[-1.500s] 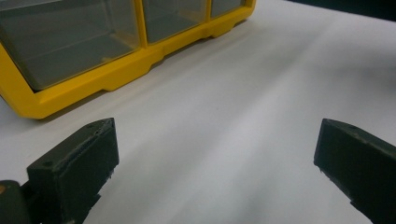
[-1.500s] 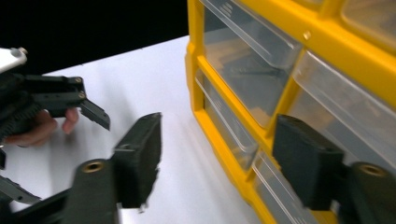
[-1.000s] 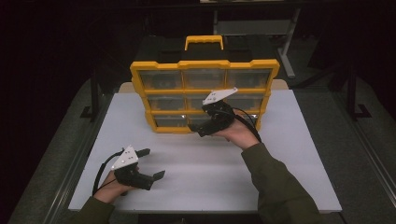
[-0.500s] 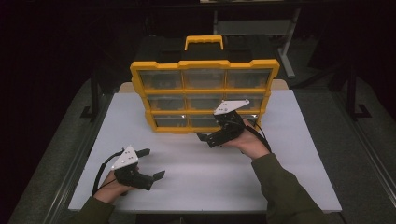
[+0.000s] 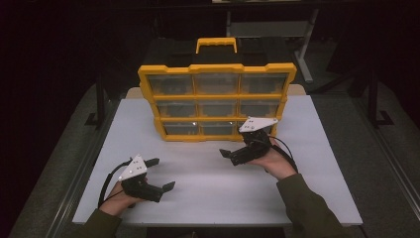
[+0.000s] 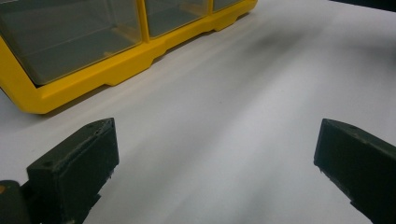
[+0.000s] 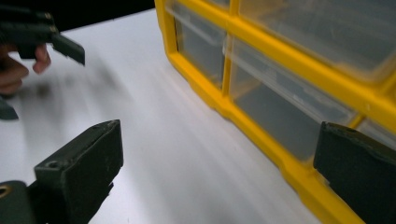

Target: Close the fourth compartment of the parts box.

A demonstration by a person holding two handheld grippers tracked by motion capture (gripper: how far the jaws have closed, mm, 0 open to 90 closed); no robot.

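High view: fixed above the near edge of the table, facing forward and down, far off. Each claw view rides low, close over the table. All three share the yellow drawer cabinet; the right claw view also catches the left claw.

both claws gape empty: left claw low, right claw just widened.

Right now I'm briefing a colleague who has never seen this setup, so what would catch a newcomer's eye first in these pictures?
The yellow drawer organizer stands upright at the far middle of the white table, its clear drawers facing the person and a yellow handle on top. In front of its lower right corner, the right tongs hover open, holding nothing. The left tongs rest open near the table's front left edge.
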